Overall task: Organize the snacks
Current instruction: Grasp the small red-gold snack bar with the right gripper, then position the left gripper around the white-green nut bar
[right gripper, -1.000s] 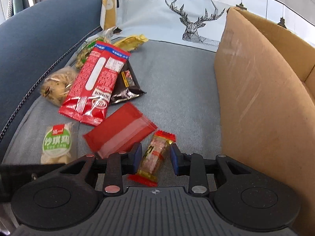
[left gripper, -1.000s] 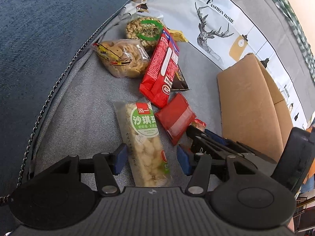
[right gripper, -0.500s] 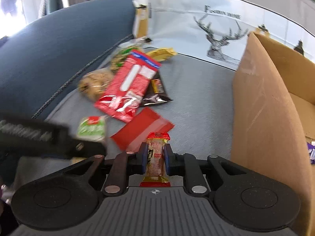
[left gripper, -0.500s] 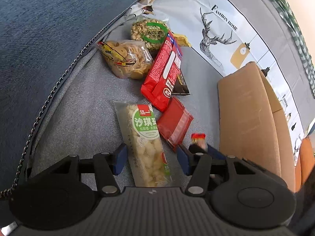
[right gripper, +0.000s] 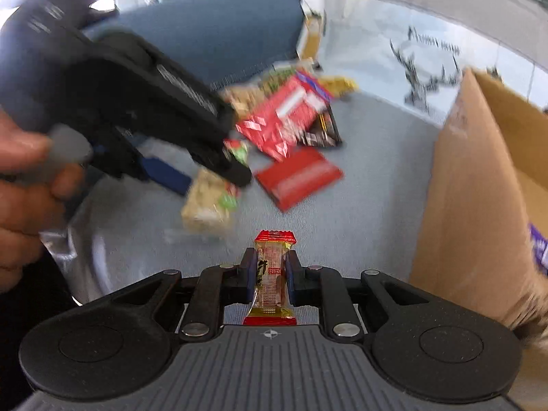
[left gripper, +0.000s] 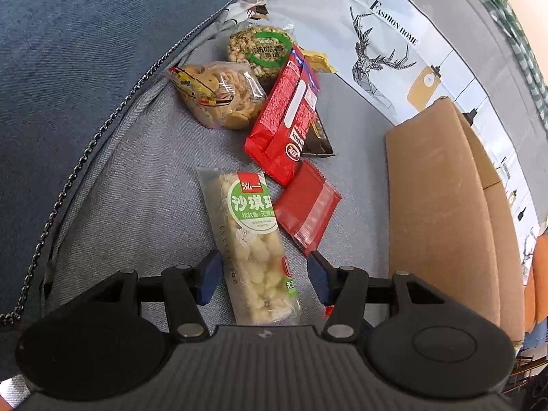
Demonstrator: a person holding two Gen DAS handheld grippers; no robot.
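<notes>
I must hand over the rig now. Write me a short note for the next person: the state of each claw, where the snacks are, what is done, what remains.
Right claw: shut on the small red-ended candy bar, lifted off the sofa seat, cardboard box to its right.
Left claw: open, straddling the green-label rice cake bar, not gripping.
On the seat: flat red packet, long red pack, dark wrapper, cookie bag, round nut cake, yellow wrapper.
Done: candy bar picked.
Left: probably box it, then the other snacks.
</notes>
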